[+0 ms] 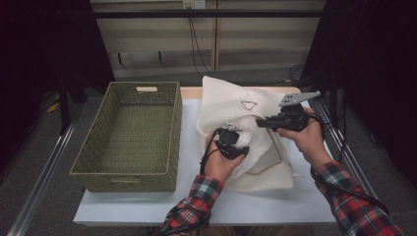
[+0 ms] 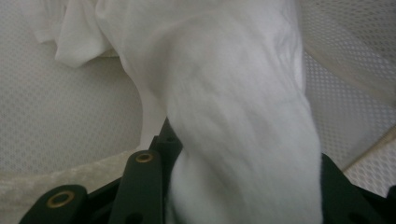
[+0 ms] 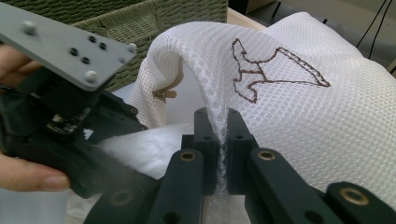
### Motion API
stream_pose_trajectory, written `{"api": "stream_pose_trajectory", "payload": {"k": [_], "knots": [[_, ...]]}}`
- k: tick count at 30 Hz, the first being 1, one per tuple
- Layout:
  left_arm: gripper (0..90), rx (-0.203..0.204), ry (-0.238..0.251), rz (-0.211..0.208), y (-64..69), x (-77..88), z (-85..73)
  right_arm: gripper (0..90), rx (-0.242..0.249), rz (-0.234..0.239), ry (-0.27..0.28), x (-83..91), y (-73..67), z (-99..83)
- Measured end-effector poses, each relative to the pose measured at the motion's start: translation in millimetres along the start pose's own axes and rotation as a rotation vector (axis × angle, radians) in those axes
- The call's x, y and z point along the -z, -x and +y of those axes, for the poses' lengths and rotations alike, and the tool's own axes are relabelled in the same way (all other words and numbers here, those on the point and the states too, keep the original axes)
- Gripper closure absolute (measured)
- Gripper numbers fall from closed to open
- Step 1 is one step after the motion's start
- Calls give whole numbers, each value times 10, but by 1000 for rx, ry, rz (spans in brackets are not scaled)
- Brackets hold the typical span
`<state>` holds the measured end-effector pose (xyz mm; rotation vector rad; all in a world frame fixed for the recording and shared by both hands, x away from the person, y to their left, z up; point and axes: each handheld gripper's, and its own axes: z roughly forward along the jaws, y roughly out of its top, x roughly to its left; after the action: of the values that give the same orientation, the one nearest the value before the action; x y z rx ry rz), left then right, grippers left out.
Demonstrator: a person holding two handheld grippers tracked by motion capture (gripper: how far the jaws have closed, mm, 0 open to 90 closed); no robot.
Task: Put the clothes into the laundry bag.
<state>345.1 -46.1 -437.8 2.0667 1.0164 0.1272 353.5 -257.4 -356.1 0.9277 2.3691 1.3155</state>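
- Right gripper [image 3: 223,154], frame centre: jaws clamped on the mesh bag [image 3: 299,116].
- Left gripper [image 2: 243,186], frame bottom: jaws clamped on white cloth [image 2: 233,107].
- Basket [image 1: 129,135] at left.

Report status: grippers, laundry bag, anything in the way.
Right gripper shut on mesh bag edge. Left gripper shut on white cloth at the bag. Nothing in the way.

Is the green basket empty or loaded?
Empty: the woven basket shows a bare bottom from above; the mesh bag lies beside it on the table.
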Motion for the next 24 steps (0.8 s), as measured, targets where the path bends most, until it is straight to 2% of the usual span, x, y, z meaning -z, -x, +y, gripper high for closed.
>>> {"api": "stream_pose_trajectory", "payload": {"k": [2,6,9,11,14,16,20,24], "knots": [[600,9,9,4,-14,-30,26,869,4,-1,3,21,1,18],[598,-1,11,12,-33,-38,59,869,11,-6,8,58,3,40],[592,-12,40,22,-48,-53,80,869,5,-7,10,73,15,38],[580,-48,48,31,-70,-66,91,869,1,-8,12,75,19,33],[506,-63,45,26,-96,-102,73,869,2,-8,11,70,22,27],[453,-51,59,2,-96,-99,55,869,2,-3,8,59,20,24],[282,-67,62,1,-99,-34,47,869,-2,1,3,19,24,12],[212,-92,70,-4,-104,60,51,869,1,1,-1,-7,20,26]]}}
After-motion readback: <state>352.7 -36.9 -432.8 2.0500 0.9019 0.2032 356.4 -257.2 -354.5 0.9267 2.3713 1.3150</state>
